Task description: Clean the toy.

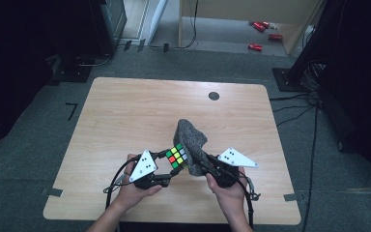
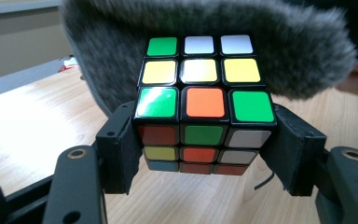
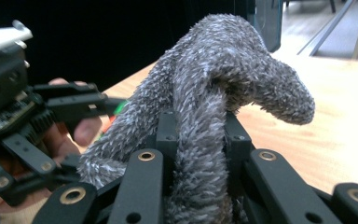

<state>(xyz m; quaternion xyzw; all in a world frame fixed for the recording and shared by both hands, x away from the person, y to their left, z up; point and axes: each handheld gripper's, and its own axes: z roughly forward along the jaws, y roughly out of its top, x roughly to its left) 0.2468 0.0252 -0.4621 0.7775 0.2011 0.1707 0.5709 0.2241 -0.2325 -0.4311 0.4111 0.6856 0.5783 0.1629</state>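
Black jaws of L gripper (image 2: 205, 154) clamp Rubik's cube (image 2: 204, 102) by its sides, above bench (image 1: 125, 121); R gripper (image 3: 198, 140) jaws pinch grey fuzzy cloth (image 3: 223, 70), draped just behind cube.

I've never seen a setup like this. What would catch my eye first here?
Probably the colourful puzzle cube, clamped between the left gripper jaws just above the near middle of the wooden table. Right beside it, the right gripper pinches a fuzzy grey cloth that arches over the cube. Red objects lie on the floor beyond the table.
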